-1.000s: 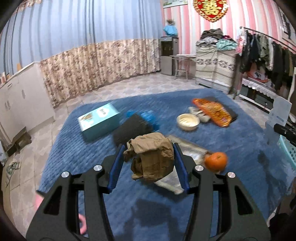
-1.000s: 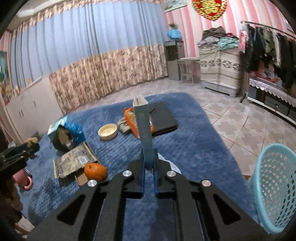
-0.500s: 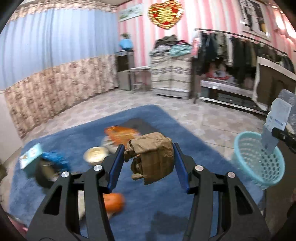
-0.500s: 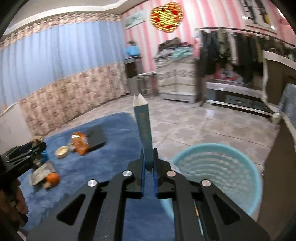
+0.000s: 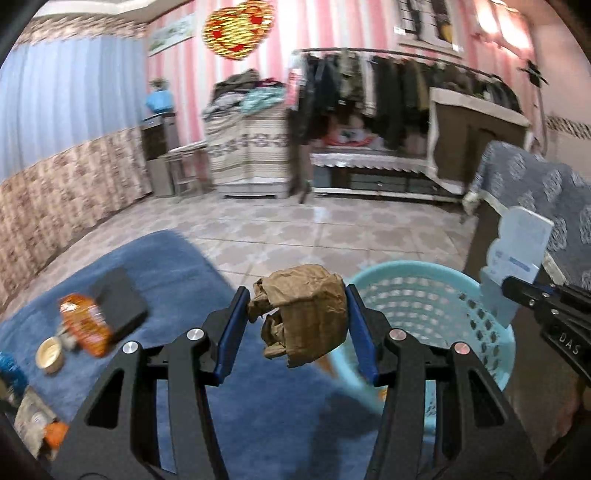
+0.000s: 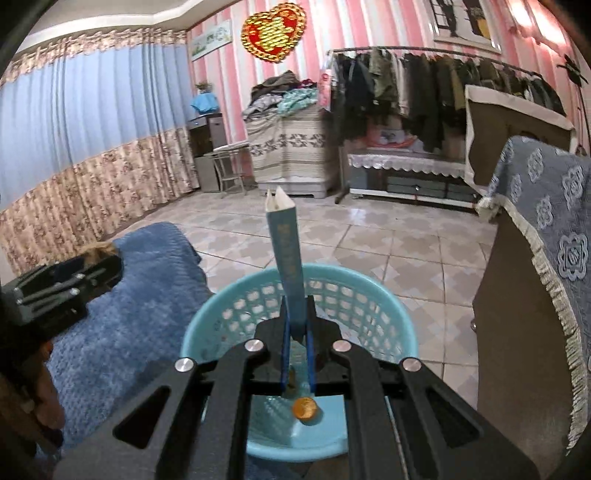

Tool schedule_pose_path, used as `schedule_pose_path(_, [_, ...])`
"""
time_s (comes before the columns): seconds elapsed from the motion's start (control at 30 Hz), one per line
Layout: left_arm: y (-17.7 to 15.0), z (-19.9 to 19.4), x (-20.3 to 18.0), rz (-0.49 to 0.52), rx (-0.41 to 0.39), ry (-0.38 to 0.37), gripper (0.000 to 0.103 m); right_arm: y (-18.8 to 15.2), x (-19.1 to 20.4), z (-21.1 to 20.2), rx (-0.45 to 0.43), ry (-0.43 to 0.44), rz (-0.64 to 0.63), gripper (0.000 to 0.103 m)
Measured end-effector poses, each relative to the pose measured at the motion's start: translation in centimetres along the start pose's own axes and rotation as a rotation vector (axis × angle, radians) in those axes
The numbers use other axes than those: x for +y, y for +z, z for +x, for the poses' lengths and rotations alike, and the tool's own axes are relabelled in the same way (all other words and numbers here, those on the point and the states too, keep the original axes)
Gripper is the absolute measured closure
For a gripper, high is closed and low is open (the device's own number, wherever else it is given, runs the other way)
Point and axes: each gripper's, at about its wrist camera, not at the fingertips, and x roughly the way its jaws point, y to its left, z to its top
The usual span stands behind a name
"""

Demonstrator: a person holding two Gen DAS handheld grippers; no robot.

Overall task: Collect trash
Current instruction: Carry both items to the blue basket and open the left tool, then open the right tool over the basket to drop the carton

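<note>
Pinching a crumpled brown paper bag (image 5: 303, 314), the left gripper (image 5: 297, 328) has its blue-padded black fingers (image 5: 231, 332) pressed against both creased sides of the wad, which hangs above the near edge of the blue quilted rug (image 5: 155, 273). Just right of it and beyond stands a round light-blue plastic basket (image 5: 436, 295) with a lattice wall of small square holes. The right gripper (image 6: 297, 332) is clamped tight on a flattened, thin pale-blue cardboard box (image 6: 288, 258), held upright on its edge, its open top flaps splayed; pale printing runs down its spine but is too small to read. That box stands directly over the basket (image 6: 229, 321), and a small orange round thing (image 6: 304, 408) lies on the basket's smooth floor. In the left wrist view the right gripper (image 5: 517, 291) shows at the right edge with white letters "DAS" on its black body.

On the rug at the left lie a glossy orange snack packet (image 5: 85, 325), a flat black rectangular pad (image 5: 118, 299) and a small cream round bowl (image 5: 50, 352), all blurred. Glazed patterned floor tiles (image 6: 369, 243) lie beyond, and a red and gold heart ornament (image 6: 273, 31) hangs on the pink striped wall.
</note>
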Motion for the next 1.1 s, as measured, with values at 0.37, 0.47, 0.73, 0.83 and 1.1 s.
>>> schedule_pose_path(0.37, [1.0,5.9,-4.6,0.025,0.081,-0.118,0.043,-0.2,-2.3,0.6,0.002,-0.031,0.043,0.096])
schedule_pose_path(0.47, [1.3,5.7,-4.7,0.024,0.062,-0.098,0.013,-0.2,-2.1,0.7,-0.005,-0.033,0.049,0.096])
schedule_pose_path(0.73, [2.1,4.8,-1.9,-0.010,0.032,-0.036,0.006,-0.5,-1.6,1.5,0.005,-0.020,0.050,0.095])
schedule_pose_path(0.83, [2.2,4.5,-0.1,-0.042,0.031,-0.017,0.006,-0.7,-1.1,2.5,0.018,-0.009,0.044,0.095])
schedule_pose_path(1.1, [1.8,3.4,3.9,-0.093,0.031,0.053,0.005,-0.6,0.2,4.8,0.052,0.027,0.055,0.094])
